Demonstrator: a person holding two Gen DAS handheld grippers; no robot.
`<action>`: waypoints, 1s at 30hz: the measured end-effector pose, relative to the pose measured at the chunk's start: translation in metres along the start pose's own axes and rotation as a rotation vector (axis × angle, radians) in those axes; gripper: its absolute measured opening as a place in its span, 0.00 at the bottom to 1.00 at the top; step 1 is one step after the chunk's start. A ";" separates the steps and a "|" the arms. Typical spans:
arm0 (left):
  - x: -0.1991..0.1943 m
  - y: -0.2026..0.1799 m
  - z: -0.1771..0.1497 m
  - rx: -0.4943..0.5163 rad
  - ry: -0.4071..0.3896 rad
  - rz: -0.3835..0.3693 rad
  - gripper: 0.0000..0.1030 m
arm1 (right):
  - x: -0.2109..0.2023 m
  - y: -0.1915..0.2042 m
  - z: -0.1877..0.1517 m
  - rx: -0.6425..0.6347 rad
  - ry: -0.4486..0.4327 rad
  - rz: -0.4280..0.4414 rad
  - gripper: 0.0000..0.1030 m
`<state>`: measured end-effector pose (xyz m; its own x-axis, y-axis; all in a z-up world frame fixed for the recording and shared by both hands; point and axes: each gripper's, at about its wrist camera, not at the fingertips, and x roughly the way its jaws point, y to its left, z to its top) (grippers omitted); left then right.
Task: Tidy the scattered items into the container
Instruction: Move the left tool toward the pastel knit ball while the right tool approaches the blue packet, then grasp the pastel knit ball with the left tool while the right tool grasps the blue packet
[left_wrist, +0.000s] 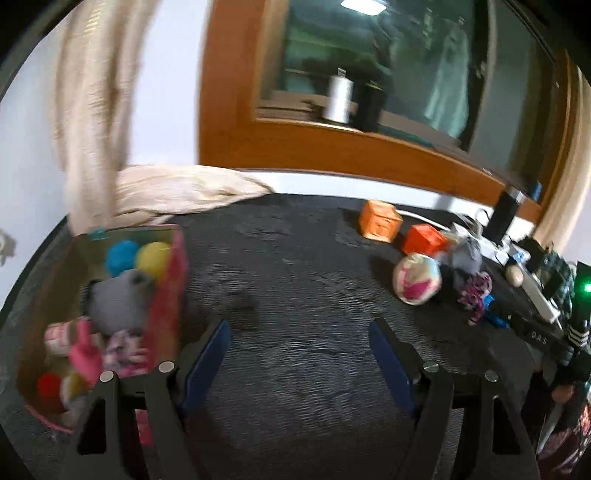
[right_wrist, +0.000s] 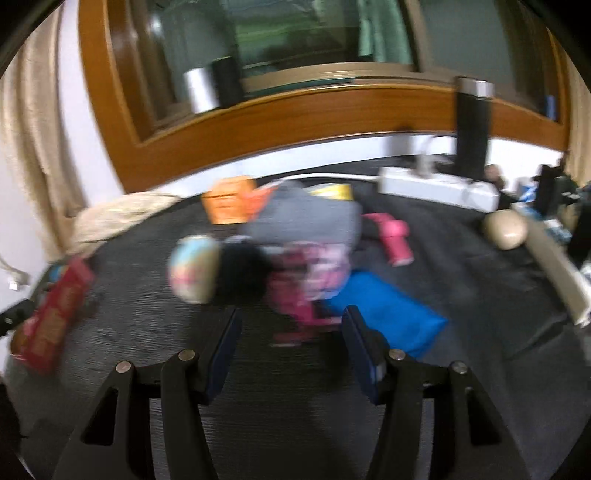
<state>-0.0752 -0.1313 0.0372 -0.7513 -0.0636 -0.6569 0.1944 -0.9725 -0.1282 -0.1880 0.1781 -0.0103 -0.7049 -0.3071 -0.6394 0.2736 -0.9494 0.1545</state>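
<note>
Blue pads on both grippers, and both are spread wide with nothing between them. Left gripper (left_wrist: 299, 328) hangs over bare dark mat (left_wrist: 295, 258); the box (left_wrist: 168, 291) sits just to its left, pink wall right beside the left finger. Inside it: a blue ball (left_wrist: 120, 256), a yellow ball (left_wrist: 153, 256), a grey plush (left_wrist: 118, 299), some pink bits and a red ball (left_wrist: 50, 386) lower down.

Further out on the right there's a pink-and-white ball (left_wrist: 417, 278), well apart from the left gripper, with 2 orange cubes (left_wrist: 380, 220) behind it and a grey lump plus patterned cloth beside it.

Right gripper (right_wrist: 291, 321) is also wide apart and points straight at the pile. A pink patterned cloth (right_wrist: 314, 280) lies just ahead of the fingertips, pretty much centred between them. A blue bag (right_wrist: 391, 314) is just past the right finger. A black fuzzy thing (right_wrist: 242, 271) and a pale ball (right_wrist: 194, 267) sit ahead-left, touching each other. Grey plush behind, a pink cylinder (right_wrist: 395, 240) back right, and orange cubes at the far edge. Box shows at the far left of the right view. It's all blurry, so details are mushy.
</note>
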 end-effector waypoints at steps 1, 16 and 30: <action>0.006 -0.009 0.001 0.013 0.009 -0.006 0.77 | -0.001 -0.009 0.001 -0.007 -0.004 -0.023 0.59; 0.110 -0.106 0.030 0.135 0.135 -0.167 0.77 | 0.007 -0.060 0.002 0.004 0.006 -0.054 0.66; 0.165 -0.117 0.032 0.199 0.230 -0.156 0.77 | 0.017 -0.061 0.000 0.007 0.049 -0.049 0.67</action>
<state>-0.2424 -0.0351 -0.0319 -0.5956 0.1196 -0.7943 -0.0553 -0.9926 -0.1080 -0.2163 0.2305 -0.0308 -0.6843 -0.2565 -0.6826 0.2346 -0.9638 0.1270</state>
